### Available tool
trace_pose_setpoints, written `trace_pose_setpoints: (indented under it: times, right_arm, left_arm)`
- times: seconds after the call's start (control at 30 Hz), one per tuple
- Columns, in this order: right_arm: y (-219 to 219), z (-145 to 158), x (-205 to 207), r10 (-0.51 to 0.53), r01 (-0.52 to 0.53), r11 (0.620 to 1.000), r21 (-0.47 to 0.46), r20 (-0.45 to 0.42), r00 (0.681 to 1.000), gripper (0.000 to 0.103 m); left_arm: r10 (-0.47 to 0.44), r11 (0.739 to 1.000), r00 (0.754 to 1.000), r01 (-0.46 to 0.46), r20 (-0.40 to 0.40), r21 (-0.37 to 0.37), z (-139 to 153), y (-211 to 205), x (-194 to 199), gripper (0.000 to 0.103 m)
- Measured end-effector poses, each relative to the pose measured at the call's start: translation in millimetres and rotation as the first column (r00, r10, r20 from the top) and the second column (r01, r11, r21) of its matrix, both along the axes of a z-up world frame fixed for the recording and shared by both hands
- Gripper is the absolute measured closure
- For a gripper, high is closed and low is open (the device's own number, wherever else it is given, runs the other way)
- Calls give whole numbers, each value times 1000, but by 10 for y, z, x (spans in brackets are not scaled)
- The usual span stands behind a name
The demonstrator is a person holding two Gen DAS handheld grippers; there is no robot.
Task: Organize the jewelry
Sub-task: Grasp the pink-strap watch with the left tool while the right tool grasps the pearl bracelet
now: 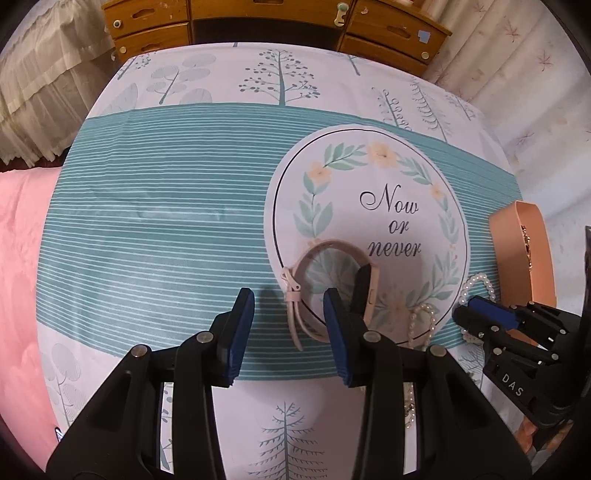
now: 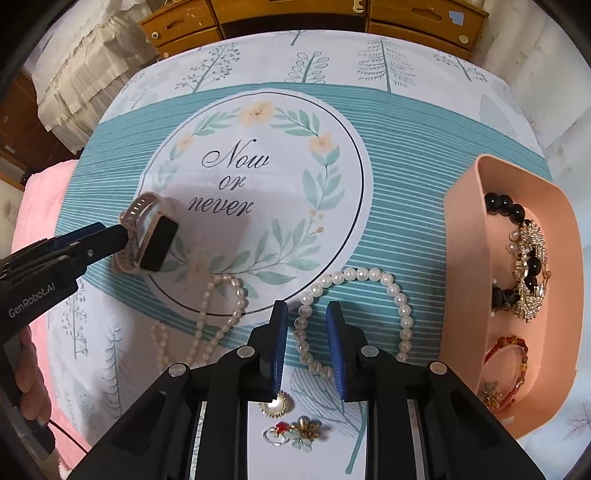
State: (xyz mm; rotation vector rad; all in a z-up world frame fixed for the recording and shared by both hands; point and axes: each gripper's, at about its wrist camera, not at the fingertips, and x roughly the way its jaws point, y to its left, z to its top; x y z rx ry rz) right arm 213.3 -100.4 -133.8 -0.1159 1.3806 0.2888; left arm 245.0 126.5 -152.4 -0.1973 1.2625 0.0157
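A watch (image 1: 370, 295) with a pale pink strap lies on its side on the printed tablecloth (image 1: 166, 221). My left gripper (image 1: 288, 295) is down at it and open. The buckle side of the strap sits between the blue pads (image 1: 242, 325), and neither pad presses on it. In the right wrist view the watch (image 2: 157, 243) shows its dark face. A white pearl bracelet (image 2: 369, 275) lies near the front edge. My right gripper (image 2: 306, 341) stands open, narrowly, around the bracelet's left strand with small gaps on both sides. The peach tray (image 2: 461, 258) is to the right.
The tray holds a black bead bracelet (image 2: 502, 208), a gold rhinestone brooch (image 2: 532, 266) and a red bead bracelet (image 2: 513, 343). A long small-pearl necklace (image 2: 221, 295) lies left of the bracelet. Two brooches (image 2: 275, 404) sit under the right gripper. Wooden drawers (image 1: 258, 22) stand behind; pink bedding (image 1: 22, 258) is at the left.
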Motion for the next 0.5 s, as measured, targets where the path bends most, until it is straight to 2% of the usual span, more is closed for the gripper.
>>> trace_pose_setpoints:
  times: [0.17, 0.33, 0.43, 0.5]
  right_arm:
    - [59, -9, 44, 24, -23, 999, -35, 17, 1000, 86]
    - [157, -11, -4, 57, -54, 995, -81, 45, 997, 91]
    - [189, -1, -58, 81, -72, 991, -114, 72, 994, 94]
    - [193, -8, -68, 84, -74, 991, -116, 81, 993, 95]
  left_arm:
    - [9, 1000, 1000, -9, -6, 14, -60, -18, 35, 68]
    - [19, 999, 1000, -19, -9, 38, -131, -26, 53, 74]
    - [13, 998, 1000, -13, -7, 59, -147, -68, 54, 83]
    - [8, 997, 1000, -8, -2, 76, -149, -92, 56, 96]
